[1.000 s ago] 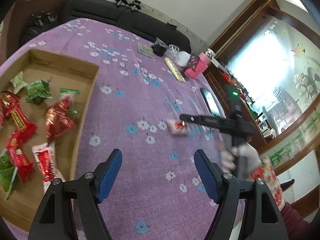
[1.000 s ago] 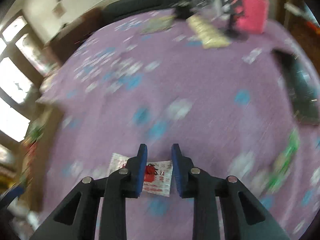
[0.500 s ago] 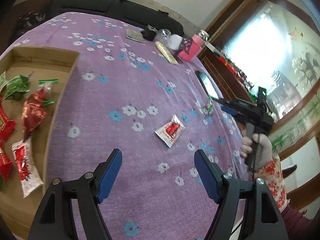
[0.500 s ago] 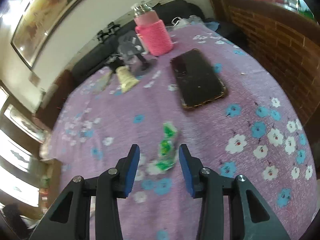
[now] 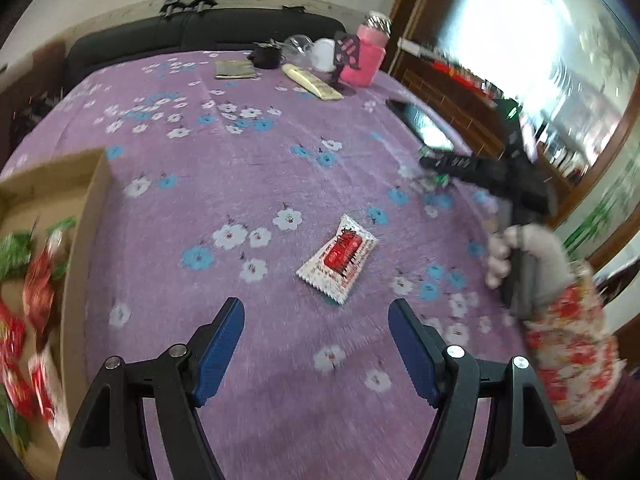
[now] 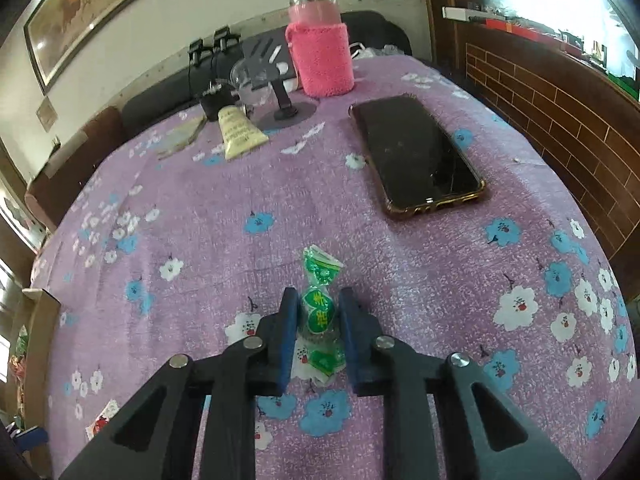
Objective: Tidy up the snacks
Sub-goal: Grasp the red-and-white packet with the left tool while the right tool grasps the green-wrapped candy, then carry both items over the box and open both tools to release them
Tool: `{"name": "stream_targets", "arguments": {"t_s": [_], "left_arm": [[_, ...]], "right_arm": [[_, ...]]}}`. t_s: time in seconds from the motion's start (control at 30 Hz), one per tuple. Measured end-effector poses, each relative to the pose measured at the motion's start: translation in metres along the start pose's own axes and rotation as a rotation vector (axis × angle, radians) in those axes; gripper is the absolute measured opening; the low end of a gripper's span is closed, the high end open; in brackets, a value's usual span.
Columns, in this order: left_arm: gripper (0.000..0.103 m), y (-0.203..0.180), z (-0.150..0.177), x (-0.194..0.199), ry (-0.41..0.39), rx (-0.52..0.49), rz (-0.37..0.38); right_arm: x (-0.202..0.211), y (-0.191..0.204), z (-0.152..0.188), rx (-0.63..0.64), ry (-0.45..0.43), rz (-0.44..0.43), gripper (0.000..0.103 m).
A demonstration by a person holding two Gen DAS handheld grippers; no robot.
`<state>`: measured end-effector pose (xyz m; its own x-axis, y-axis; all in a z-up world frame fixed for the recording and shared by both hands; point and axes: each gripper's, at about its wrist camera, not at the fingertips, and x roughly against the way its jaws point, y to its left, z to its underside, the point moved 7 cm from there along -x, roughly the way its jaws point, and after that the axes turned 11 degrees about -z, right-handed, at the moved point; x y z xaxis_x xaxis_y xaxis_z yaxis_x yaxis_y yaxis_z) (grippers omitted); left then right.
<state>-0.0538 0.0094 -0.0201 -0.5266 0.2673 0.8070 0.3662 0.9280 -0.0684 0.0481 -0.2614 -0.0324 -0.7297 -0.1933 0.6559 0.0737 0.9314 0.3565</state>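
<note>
Gripping: right gripper [image 6: 318,316] clamps green candy [image 6: 318,312] mid-body.
Handling: light, crinkly, slippery wrapper.
Left gripper [image 5: 316,348]: jaws wide, empty.

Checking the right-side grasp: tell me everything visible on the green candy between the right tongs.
The green candy is a small sweet in a clear, crinkly twist wrapper with green-and-white print and a green label with pale characters. Its fanned twisted end points away from the camera; the near end spreads flat below the pads. It lies on the purple floral tablecloth, short of the black phone. The right tongs are shut on its middle, a blue pad on each side.
</note>
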Motion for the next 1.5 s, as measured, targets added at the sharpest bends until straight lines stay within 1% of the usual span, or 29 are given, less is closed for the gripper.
{"name": "stream_targets", "arguments": {"t_s": [0.1,0.2,0.27,0.33,0.4,0.47,0.5,0.53,0.57,0.63,0.73,0.93,1.03,1.2,1.33,1.43,1.5], "left_arm": [[0.078,-0.013,-0.008,-0.018,-0.005,-0.074,-0.025],[0.077,-0.026,-0.016,-0.039,-0.017,-0.16,-0.026],[0.077,-0.031,-0.02,-0.054,0.0,-0.206,-0.038],[0.077,-0.035,-0.026,-0.06,-0.006,-0.238,-0.032],[0.068,-0.041,-0.029,-0.062,0.001,-0.272,-0.024],[0.042,-0.046,-0.031,-0.062,0.005,-0.296,-0.037],[0.035,-0.049,-0.031,-0.061,0.009,-0.301,-0.033],[0.031,-0.051,-0.031,-0.06,0.014,-0.301,-0.03],[0.031,-0.051,-0.03,-0.059,0.016,-0.297,-0.033],[0.031,-0.052,-0.029,-0.059,0.014,-0.284,-0.039],[0.031,-0.046,-0.032,-0.048,-0.011,-0.233,-0.029],[0.032,-0.029,-0.039,-0.003,-0.094,-0.135,0.0],[0.032,-0.016,-0.038,0.018,-0.122,-0.084,0.012],[0.032,0.021,-0.031,0.047,-0.163,0.016,0.009],[0.032,0.059,-0.02,0.064,-0.184,0.095,-0.027],[0.032,0.093,-0.011,0.076,-0.202,0.156,-0.074],[0.032,0.117,-0.003,0.083,-0.211,0.204,-0.1]], "right_arm": [[0.008,0.001,0.0,-0.004,-0.023,-0.029,0.02],[0.01,0.003,-0.001,-0.009,-0.029,-0.043,0.02],[0.012,0.003,-0.001,-0.019,-0.034,-0.055,0.02],[0.014,0.003,-0.002,-0.028,-0.038,-0.072,0.02],[0.014,0.004,-0.002,-0.033,-0.04,-0.083,0.02],[0.014,0.005,-0.002,-0.033,-0.041,-0.092,0.02],[0.015,0.006,-0.002,-0.033,-0.042,-0.095,0.02],[0.015,0.007,-0.002,-0.032,-0.044,-0.099,0.02],[0.015,0.008,-0.002,-0.032,-0.046,-0.101,0.02],[0.017,0.009,-0.002,-0.029,-0.053,-0.102,0.02],[0.019,0.012,-0.002,-0.023,-0.062,-0.108,0.02],[0.019,0.02,-0.001,0.0,-0.065,-0.124,0.02],[0.02,0.024,0.001,0.013,-0.072,-0.13,0.02],[0.023,0.037,0.003,0.062,-0.088,-0.114,0.02],[0.019,0.044,0.007,0.088,-0.067,-0.071,0.02],[0.027,0.054,0.01,0.073,-0.058,-0.104,0.02],[0.033,0.069,0.014,0.079,-0.047,-0.143,0.02]]}}
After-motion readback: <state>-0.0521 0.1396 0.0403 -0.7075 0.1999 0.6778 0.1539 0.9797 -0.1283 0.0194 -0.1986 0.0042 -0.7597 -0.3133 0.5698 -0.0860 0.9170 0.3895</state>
